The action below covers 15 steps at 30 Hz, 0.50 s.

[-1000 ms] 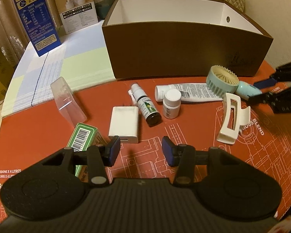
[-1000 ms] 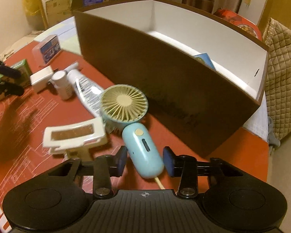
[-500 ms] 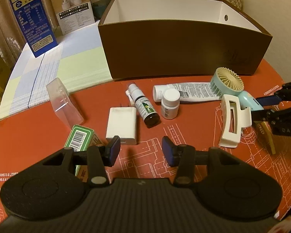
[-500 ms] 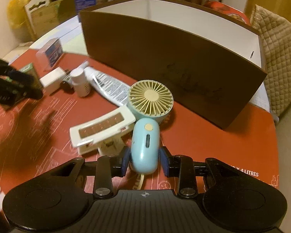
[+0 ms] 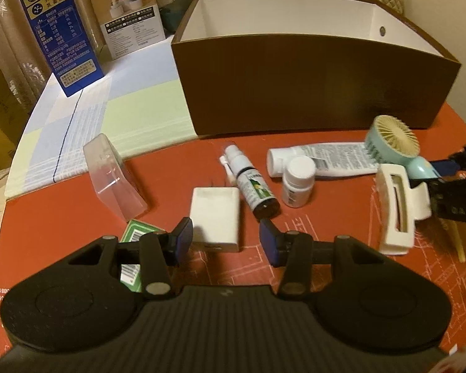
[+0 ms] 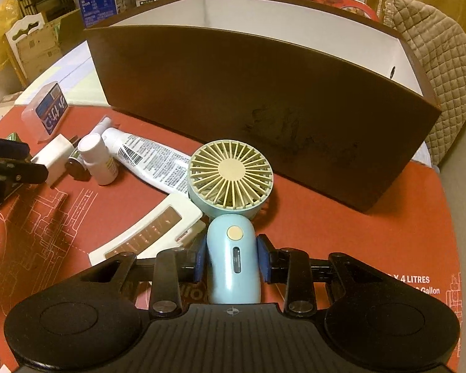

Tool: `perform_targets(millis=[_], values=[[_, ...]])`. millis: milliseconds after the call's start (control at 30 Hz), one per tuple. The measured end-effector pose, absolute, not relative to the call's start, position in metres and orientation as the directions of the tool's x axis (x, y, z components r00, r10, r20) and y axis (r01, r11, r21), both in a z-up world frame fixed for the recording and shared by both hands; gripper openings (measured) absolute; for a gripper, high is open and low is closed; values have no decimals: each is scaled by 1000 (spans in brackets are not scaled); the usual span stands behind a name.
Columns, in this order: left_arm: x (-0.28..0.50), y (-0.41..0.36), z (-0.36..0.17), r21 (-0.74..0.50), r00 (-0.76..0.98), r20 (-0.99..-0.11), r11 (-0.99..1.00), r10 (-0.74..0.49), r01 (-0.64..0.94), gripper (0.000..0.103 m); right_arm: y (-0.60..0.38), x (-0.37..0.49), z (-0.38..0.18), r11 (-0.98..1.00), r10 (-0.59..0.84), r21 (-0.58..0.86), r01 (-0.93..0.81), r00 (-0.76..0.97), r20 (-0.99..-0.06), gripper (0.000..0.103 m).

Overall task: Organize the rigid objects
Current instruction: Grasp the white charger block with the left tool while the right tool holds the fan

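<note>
My right gripper (image 6: 232, 262) is shut on the handle of a pale blue hand fan (image 6: 231, 180), which rests on the red mat in front of the brown box (image 6: 264, 99). The fan also shows in the left wrist view (image 5: 391, 138). A white hair claw (image 6: 146, 233) lies touching the fan's left side. My left gripper (image 5: 223, 239) is open and empty just above a white charger block (image 5: 216, 214). Beside the block lie a spray bottle (image 5: 251, 183), a small white pill bottle (image 5: 296, 181) and a white tube (image 5: 326, 158).
A clear plastic case (image 5: 113, 177) and a green carton (image 5: 136, 239) lie left of my left gripper. A blue milk carton (image 5: 62, 28) and a white box (image 5: 130, 12) stand at the back left on a checked cloth. A quilted chair (image 6: 435, 71) is behind the brown box.
My right gripper has closed onto the fan's handle and straightened it toward me. My left gripper has moved closer to the white charger block and stays open.
</note>
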<state>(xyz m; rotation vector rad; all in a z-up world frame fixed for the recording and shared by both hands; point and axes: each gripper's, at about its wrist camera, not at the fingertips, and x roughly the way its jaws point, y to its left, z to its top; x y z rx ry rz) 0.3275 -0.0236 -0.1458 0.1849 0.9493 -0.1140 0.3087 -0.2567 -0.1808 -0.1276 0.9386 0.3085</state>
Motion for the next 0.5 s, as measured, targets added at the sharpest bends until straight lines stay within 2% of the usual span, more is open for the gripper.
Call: perform_targets(millis=[300,500], values=[[352,-22,-162,132,551,-834,981,32,144,43,-273,291,-179,963,180,28,-270,559,-809,30],[353,-22,-167,118,536,-844,983,24,142,36,-280,281,-179,967,172,31,-253,559,-811,30]])
